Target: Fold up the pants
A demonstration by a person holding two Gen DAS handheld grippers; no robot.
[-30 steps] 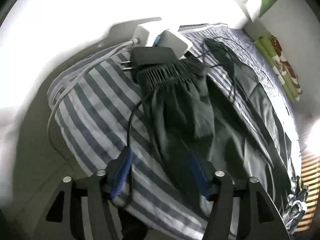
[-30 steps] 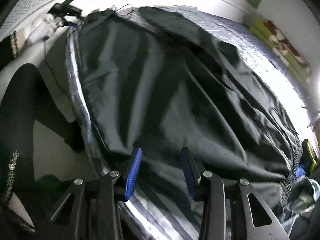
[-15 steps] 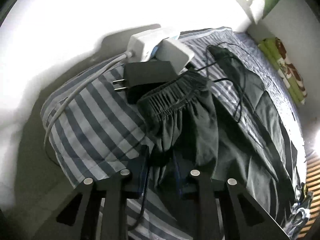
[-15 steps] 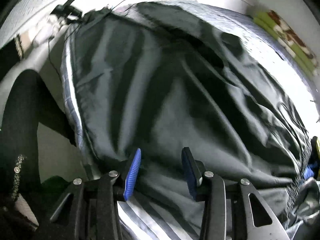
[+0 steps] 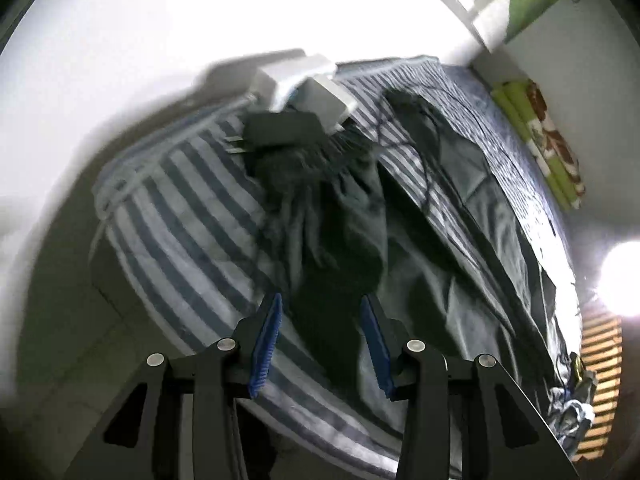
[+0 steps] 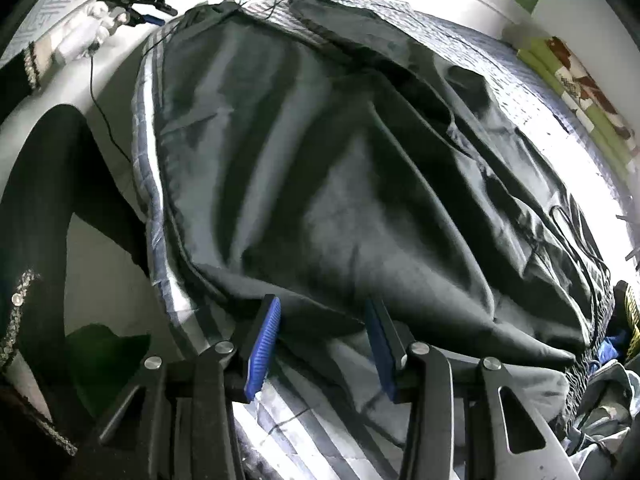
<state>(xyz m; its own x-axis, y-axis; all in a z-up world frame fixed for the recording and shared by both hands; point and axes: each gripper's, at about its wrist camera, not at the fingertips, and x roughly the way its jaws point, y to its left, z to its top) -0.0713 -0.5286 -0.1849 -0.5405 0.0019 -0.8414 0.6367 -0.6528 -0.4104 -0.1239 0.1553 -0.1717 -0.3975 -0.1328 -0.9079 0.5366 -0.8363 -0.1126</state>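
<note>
In the left wrist view, a blown-out white wall fills nine to twelve o'clock and hides all detail there. The striped bedsheet (image 5: 188, 216) falls away at a rounded mattress corner near nine o'clock, with bare room beyond that edge. A white power strip (image 5: 296, 76) and a black plug adapter (image 5: 280, 132) sit at twelve o'clock, both motion-blurred; the adapter touches the gathered waistband (image 5: 320, 160) of the dark pants (image 5: 344, 240). The pants run from there down toward six o'clock and off toward four o'clock, where their far end is lost among crumpled clothes (image 5: 576, 416). A thin black cable (image 5: 424, 148) crosses the fabric at one o'clock. The left gripper (image 5: 320, 336) hangs over a fold of the pants; its jaws are opening, about half apart, with dark cloth showing between the blue pads (image 5: 266, 340) but neither pad pressing on it. Glare at three o'clock blots out that side.

In the right wrist view, a person's dark-clad leg (image 6: 52, 208) stands at nine o'clock beside the bed edge, cut off by the frame. At eleven o'clock a white-gloved hand (image 6: 86, 28) with the other gripper shows small and blurred. The pants (image 6: 320, 168) cover most of the bed, their hem edge lying just ahead of the right gripper (image 6: 322, 340). Its jaws stand partly open over that hem and the sheet below; whether the pads touch cloth I cannot tell. Folded green-patterned bedding (image 6: 580, 92) lies along the wall at two o'clock, well apart from the pants.
</note>
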